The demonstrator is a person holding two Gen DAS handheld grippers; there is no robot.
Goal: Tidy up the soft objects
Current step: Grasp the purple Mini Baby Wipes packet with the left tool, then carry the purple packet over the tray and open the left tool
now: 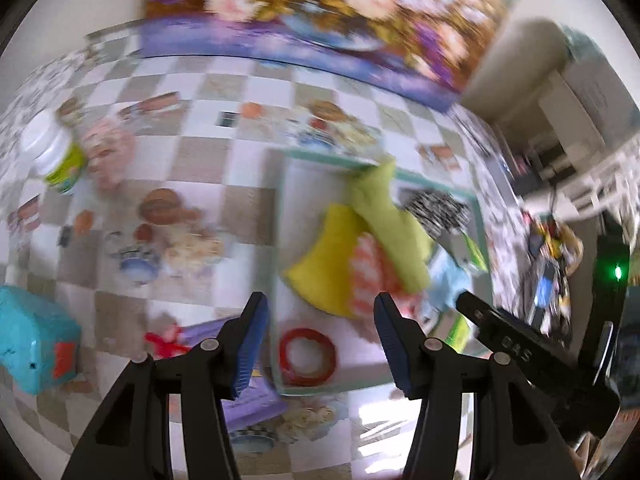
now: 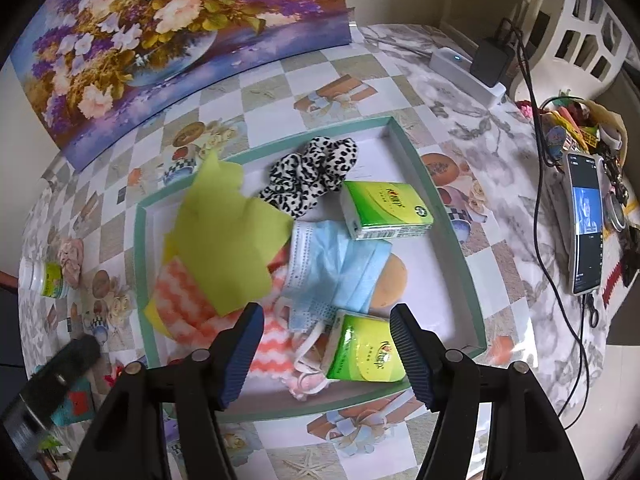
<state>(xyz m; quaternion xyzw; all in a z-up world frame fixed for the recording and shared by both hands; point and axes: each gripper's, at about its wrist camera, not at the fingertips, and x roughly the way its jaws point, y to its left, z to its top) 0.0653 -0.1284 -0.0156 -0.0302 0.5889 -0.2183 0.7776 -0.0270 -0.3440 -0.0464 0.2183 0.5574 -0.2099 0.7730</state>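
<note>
A white tray with a teal rim (image 2: 139, 264) holds a yellow-green cloth (image 2: 228, 236), an orange-and-white zigzag cloth (image 2: 180, 300), a blue face mask (image 2: 336, 268), a leopard-print scrunchie (image 2: 312, 172), two green tissue packs (image 2: 384, 208) (image 2: 364, 352) and a tan round pad (image 2: 391, 280). My right gripper (image 2: 328, 344) hovers open over the tray's near side, pads touching nothing. In the blurred left wrist view my left gripper (image 1: 320, 336) is open above the tray rim (image 1: 320, 157), over a red ring (image 1: 308, 356). The green cloth (image 1: 384, 220) lies over a yellow one (image 1: 324, 268).
Left of the tray on the checkered tablecloth are a pink scrunchie (image 1: 108, 152), a white jar with a green label (image 1: 56, 156), a teal toy (image 1: 32, 340) and a purple item with a red bow (image 1: 240, 360). A flower painting (image 2: 160, 40) leans behind. A phone (image 2: 586, 224), cables and clutter sit at right.
</note>
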